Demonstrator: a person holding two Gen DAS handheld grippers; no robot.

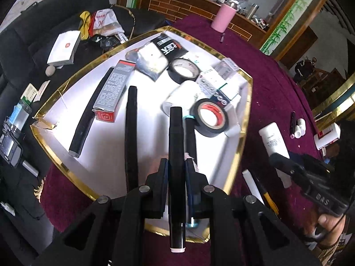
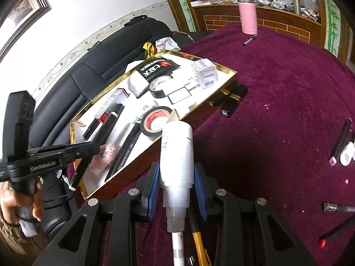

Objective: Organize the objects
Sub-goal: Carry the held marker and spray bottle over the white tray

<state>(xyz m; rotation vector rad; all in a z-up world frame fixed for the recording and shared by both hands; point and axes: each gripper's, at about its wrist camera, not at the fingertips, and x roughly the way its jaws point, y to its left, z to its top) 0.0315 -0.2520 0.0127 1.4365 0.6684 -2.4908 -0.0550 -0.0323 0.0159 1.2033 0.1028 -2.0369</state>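
Note:
In the left wrist view my left gripper (image 1: 176, 173) is shut on a black marker (image 1: 176, 146) with a white end cap. It hangs over the near part of a white tray with a gold rim (image 1: 236, 164). My right gripper (image 2: 176, 175) is shut on a white plastic bottle (image 2: 177, 146), cap end toward the camera, held just off the tray's near right edge (image 2: 155, 146). From the left wrist, that bottle (image 1: 274, 137) and the right gripper (image 1: 281, 161) sit right of the tray. The left gripper (image 2: 92, 149) shows at the tray's near left corner.
The tray holds two black tape rolls (image 1: 210, 117), a grey carton (image 1: 112, 90), black pens, small white boxes and a pink fuzzy item (image 2: 103, 157). On the maroon cloth lie black lipstick tubes (image 2: 230, 104), pens, white caps (image 2: 347, 153), a yellow pencil (image 2: 197, 239) and a pink flask (image 2: 248, 17). A cluttered black sofa (image 1: 33, 33) flanks the left.

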